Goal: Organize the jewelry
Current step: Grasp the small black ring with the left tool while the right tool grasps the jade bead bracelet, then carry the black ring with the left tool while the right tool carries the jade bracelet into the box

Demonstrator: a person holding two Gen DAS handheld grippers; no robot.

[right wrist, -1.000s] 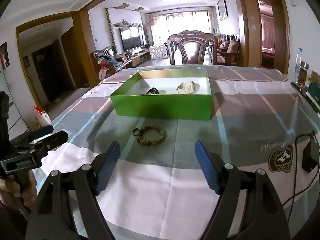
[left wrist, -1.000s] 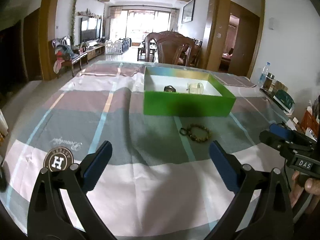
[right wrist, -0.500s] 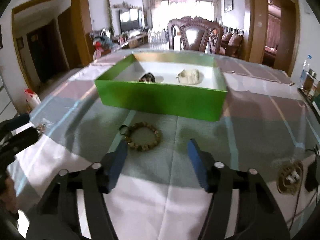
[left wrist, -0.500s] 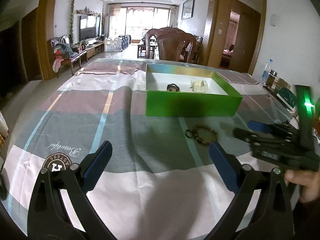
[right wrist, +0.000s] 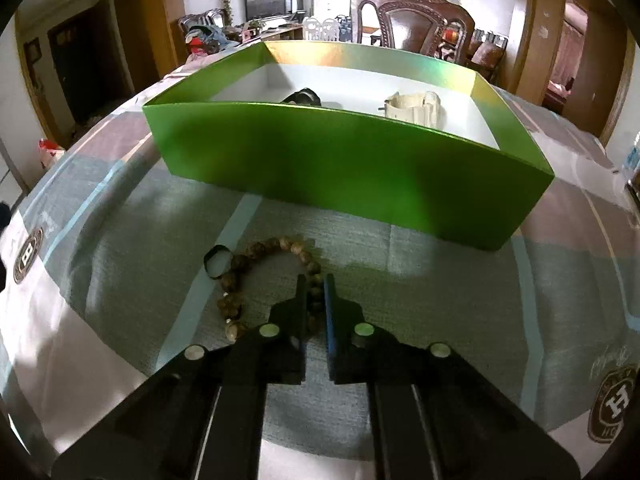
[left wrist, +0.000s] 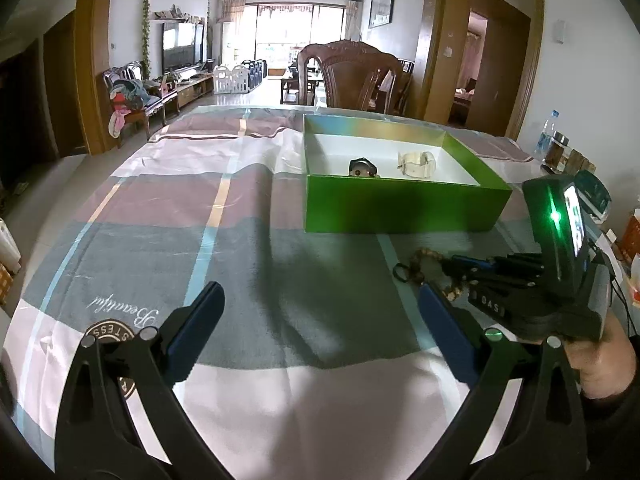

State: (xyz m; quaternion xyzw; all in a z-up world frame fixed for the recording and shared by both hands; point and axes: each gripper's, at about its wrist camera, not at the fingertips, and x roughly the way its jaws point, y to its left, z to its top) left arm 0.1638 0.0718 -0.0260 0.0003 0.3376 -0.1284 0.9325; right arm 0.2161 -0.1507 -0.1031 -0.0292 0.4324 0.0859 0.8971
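Nearest in the right wrist view, the right gripper (right wrist: pixel 313 294) points down at the tablecloth (right wrist: pixel 440 280), its jaws closing with the near-right part of the bead bracelet (right wrist: pixel 256 276) between the fingers, the pads pressing on the beads. The bracelet lies on the cloth just in front of the green box (right wrist: pixel 340 168), a small dark loop at its left end. From the left wrist view only the left arc of the bracelet (left wrist: pixel 420 258) shows, the rest hidden behind the right gripper (left wrist: pixel 450 268), which comes in from the right of the box in a hand (left wrist: pixel 600 360) with a green light on its body. The left gripper (left wrist: pixel 320 320) hangs spread wide over bare cloth, well to the near left of the box (left wrist: pixel 400 204), nothing between its fingers. Inside the box, both views show a dark piece (right wrist: pixel 302 97) at the left and a cream band (right wrist: pixel 414 106) at the right on the white floor. Beyond the box stands a carved wooden chair (left wrist: pixel 352 72)
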